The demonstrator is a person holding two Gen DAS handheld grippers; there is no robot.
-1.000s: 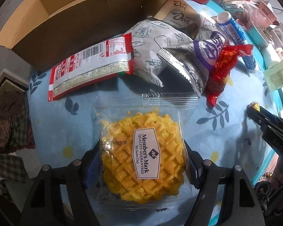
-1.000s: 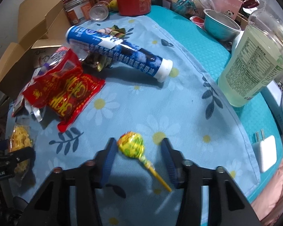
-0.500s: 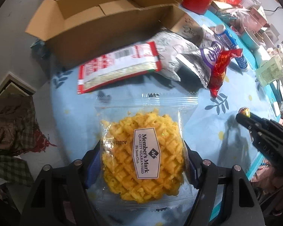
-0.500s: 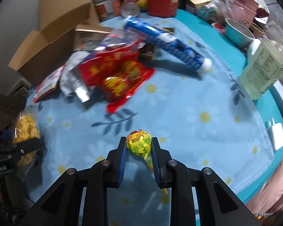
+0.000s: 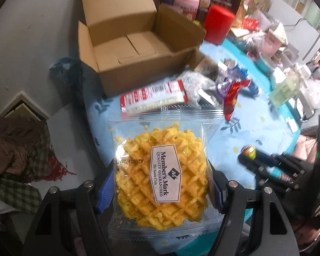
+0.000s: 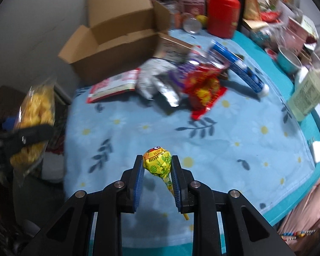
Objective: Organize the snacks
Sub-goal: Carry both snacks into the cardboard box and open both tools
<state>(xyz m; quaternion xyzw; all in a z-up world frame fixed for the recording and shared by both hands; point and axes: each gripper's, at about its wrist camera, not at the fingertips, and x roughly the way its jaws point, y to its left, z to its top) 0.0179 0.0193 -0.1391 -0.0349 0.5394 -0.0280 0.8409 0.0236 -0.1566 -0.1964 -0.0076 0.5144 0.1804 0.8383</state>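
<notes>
My left gripper (image 5: 160,183) is shut on a clear packet with a yellow lattice pastry (image 5: 162,170), held in the air above the table's near left edge; it shows in the right wrist view (image 6: 35,115) too. My right gripper (image 6: 156,170) is shut on a yellow-green wrapped lollipop (image 6: 157,163), lifted above the blue floral cloth (image 6: 224,149); it also shows in the left wrist view (image 5: 248,151). An open, empty cardboard box (image 5: 128,49) stands at the table's far left (image 6: 117,40).
A pile of snacks lies in front of the box: a red-white packet (image 5: 153,98), a grey bag (image 6: 153,79), a red bag (image 6: 204,89) and a blue tube (image 6: 239,68). A red canister (image 6: 223,15), a bottle (image 6: 307,93) and clutter line the far and right sides.
Both grippers have risen and pulled back from the table with their snacks. The right gripper closed on the lollipop a second ago and lifted it. The box interior has come into view.
</notes>
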